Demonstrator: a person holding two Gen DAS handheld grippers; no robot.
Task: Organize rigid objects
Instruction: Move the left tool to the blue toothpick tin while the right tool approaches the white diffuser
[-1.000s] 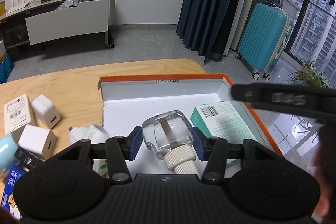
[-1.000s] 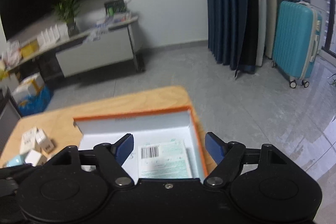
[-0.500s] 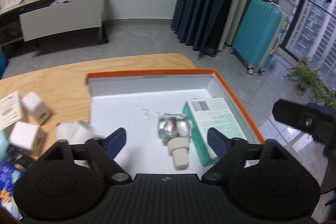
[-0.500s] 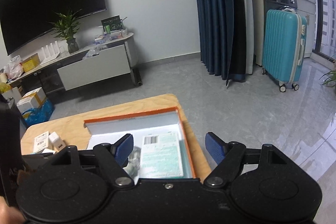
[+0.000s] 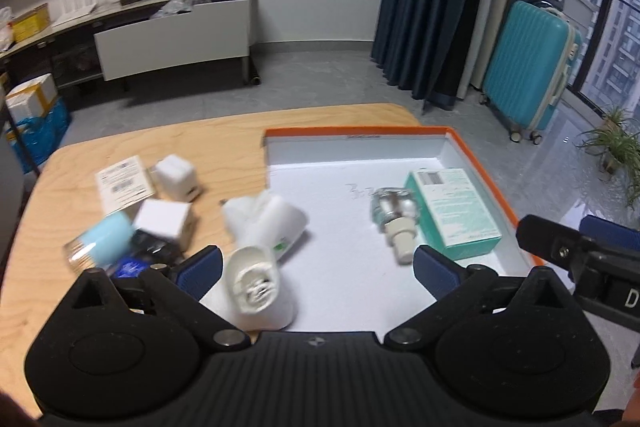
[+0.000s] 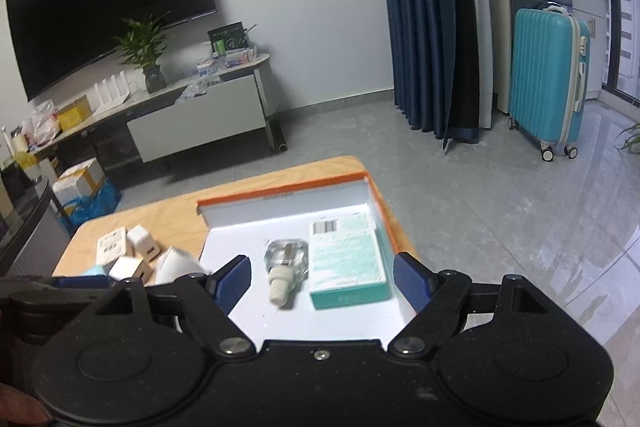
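A clear glass bottle with a white cap [image 5: 394, 217] lies in the orange-rimmed white tray [image 5: 360, 134], next to a teal box [image 5: 452, 209]. Both also show in the right wrist view, the bottle [image 6: 286, 261] left of the box [image 6: 346, 261]. My left gripper [image 5: 318, 269] is open and empty, raised above the tray's near side. A white bottle [image 5: 260, 247] lies over the tray's left edge, just ahead of the left finger. My right gripper [image 6: 322, 279] is open and empty, high above the tray.
On the wooden table [image 5: 120, 147] left of the tray lie white adapter cubes [image 5: 176, 177], a white barcode box [image 5: 122, 183], a light blue cylinder [image 5: 100, 239] and dark items. The right gripper's body [image 5: 580, 259] is at the tray's right side.
My left gripper has let go of the glass bottle in the tray, opened wide, and drawn back and left. The right gripper has risen and pulled back.
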